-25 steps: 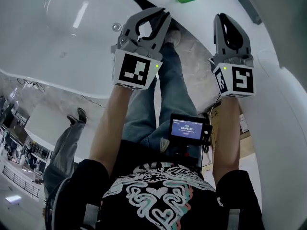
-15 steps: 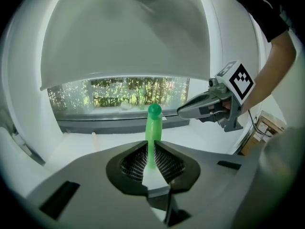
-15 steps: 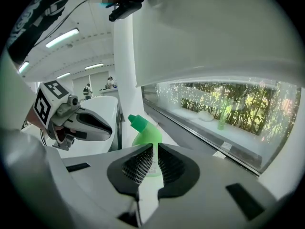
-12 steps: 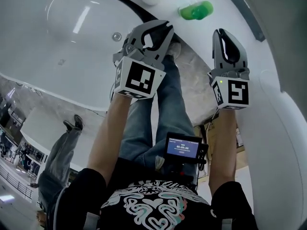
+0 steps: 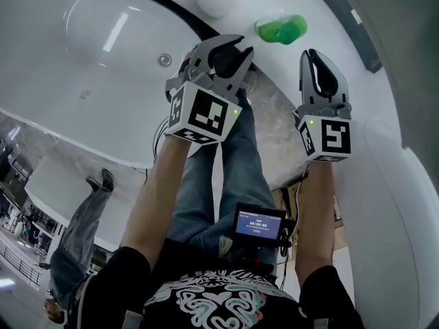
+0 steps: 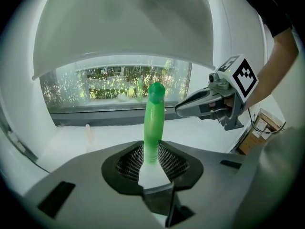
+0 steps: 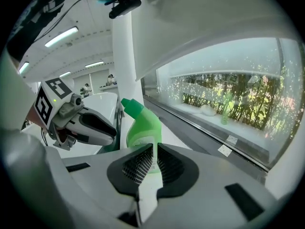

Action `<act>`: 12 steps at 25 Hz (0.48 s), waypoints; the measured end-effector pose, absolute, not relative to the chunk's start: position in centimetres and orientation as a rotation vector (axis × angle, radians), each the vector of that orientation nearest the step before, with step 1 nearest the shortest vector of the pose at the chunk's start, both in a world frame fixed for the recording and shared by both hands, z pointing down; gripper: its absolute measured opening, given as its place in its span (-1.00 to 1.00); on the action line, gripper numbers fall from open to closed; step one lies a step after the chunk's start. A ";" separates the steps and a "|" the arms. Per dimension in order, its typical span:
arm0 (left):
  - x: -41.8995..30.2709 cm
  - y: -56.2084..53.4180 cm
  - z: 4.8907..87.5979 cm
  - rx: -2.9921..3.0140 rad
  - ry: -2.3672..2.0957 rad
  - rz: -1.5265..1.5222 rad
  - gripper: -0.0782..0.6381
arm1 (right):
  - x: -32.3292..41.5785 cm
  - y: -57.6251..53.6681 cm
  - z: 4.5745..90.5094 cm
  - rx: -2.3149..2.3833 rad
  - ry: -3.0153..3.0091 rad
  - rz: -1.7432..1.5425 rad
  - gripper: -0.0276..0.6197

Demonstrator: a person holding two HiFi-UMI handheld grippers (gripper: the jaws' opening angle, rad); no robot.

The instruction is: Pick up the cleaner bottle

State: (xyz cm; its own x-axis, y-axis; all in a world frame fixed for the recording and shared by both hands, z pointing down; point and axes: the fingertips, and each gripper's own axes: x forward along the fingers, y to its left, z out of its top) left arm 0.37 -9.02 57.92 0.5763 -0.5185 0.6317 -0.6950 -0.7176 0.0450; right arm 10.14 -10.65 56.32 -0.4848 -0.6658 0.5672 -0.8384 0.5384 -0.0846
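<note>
only right gripper view shows bottle's [image 7: 142, 128] bent neck

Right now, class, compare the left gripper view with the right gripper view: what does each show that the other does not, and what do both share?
Only the left gripper view shows the right gripper, its jaws together, and a brown box. Only the right gripper view shows the left gripper, whose jaws have just been opening with nothing between them, plus ceiling lights. Both show the green cleaner bottle, upright and not gripped, and the window with greenery behind it.
</note>
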 end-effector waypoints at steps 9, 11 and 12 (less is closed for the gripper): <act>1.2 -10.2 61.6 2.494 -0.970 0.904 -0.30 | 10.0 -12.8 58.8 1.251 -2.312 0.535 -0.82; 1.9 -10.5 62.1 2.496 -0.970 0.919 -0.29 | 10.4 -13.2 59.1 1.260 -2.308 0.535 -0.82; 2.2 -10.7 62.3 2.496 -0.972 0.925 -0.28 | 10.6 -13.3 59.4 1.261 -2.308 0.536 -0.82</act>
